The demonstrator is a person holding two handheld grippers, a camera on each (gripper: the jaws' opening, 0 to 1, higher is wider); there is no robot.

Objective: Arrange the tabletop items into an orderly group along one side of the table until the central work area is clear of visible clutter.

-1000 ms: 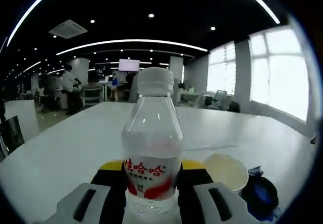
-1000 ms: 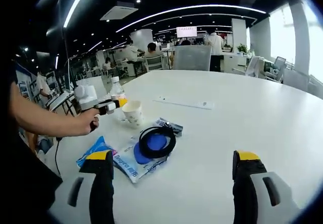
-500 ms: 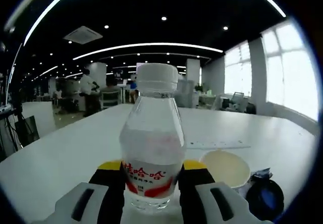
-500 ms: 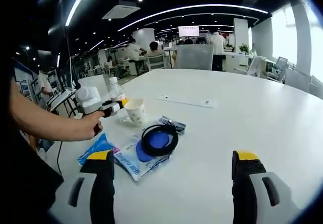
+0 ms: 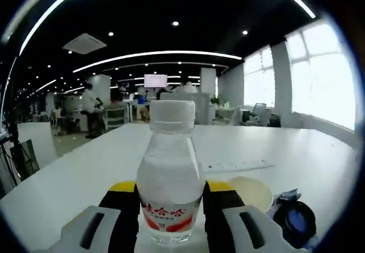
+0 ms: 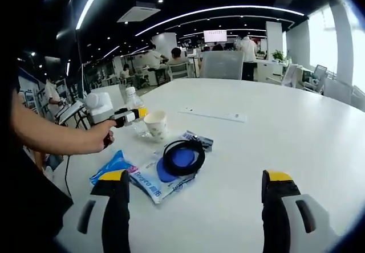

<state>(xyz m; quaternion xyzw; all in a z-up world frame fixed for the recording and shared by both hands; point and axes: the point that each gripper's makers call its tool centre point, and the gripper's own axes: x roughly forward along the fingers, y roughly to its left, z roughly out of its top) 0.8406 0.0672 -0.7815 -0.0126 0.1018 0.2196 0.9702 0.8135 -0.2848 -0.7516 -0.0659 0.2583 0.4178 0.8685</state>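
In the left gripper view, the left gripper [image 5: 170,207] has its two yellow-tipped jaws pressed against the sides of a clear water bottle [image 5: 170,179], which stands upright between them with its white cap on and a red-lettered label low on its body. Just right of the bottle sits a paper cup [image 5: 250,191], open mouth up, and right of the cup lies a coiled black cable [image 5: 294,223] on a blue packet. Beyond the bottle a long white ruler [image 5: 239,166] lies flat on the white table [image 5: 85,167]

In the right gripper view, the right gripper [image 6: 194,199] hangs over bare tabletop with its jaws spread wide and nothing between them. Past it the black cable [image 6: 183,155] rests coiled on a blue-and-white packet [image 6: 153,177], with a second blue packet [image 6: 112,164] at its left edge. Just behind the cable stands the paper cup [image 6: 155,125], and left of the cup the bottle [image 6: 133,106] is clamped in the left gripper [image 6: 126,116], held by a person's hand [image 6: 97,141]. The ruler [image 6: 213,114] lies well behind the cup, toward the table's middle
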